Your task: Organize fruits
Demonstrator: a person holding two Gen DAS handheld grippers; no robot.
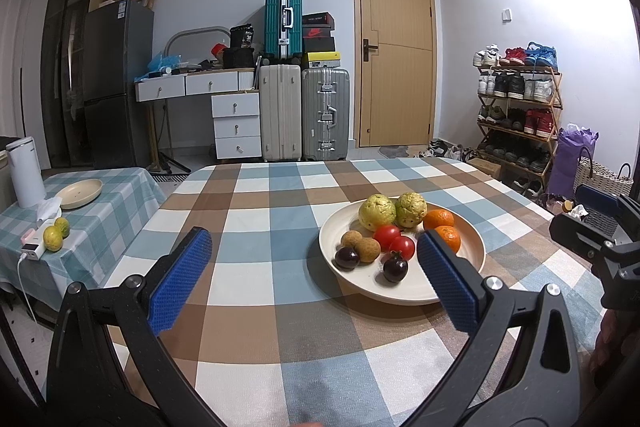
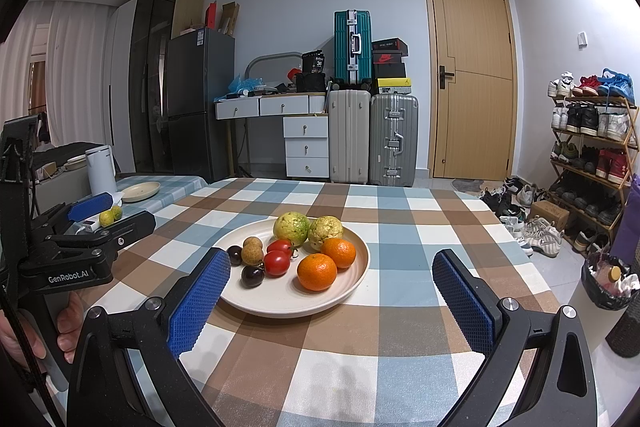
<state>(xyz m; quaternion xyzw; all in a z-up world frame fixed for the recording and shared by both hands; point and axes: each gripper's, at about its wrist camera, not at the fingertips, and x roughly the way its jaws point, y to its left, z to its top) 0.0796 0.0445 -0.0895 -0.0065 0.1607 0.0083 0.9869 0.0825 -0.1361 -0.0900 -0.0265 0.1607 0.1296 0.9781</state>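
A cream plate (image 1: 400, 297) (image 2: 296, 309) sits on the checked tablecloth. It holds two green guavas (image 1: 377, 211), two oranges (image 2: 317, 271), two red tomatoes (image 2: 277, 263), two brown longans (image 2: 253, 254) and two dark purple fruits (image 1: 395, 267). My left gripper (image 1: 314, 243) is open and empty, just short of the plate's near-left side, its right pad over the rim. My right gripper (image 2: 331, 261) is open and empty too, at the plate's near-right side, its left pad by the rim.
A lower side table on the left carries an empty cream dish (image 1: 80, 193), two yellow-green citrus fruits (image 1: 53, 238), a white kettle (image 1: 26, 173) and a power bank (image 1: 32, 251). Suitcases, drawers, a door and a shoe rack (image 1: 520, 107) stand beyond the table.
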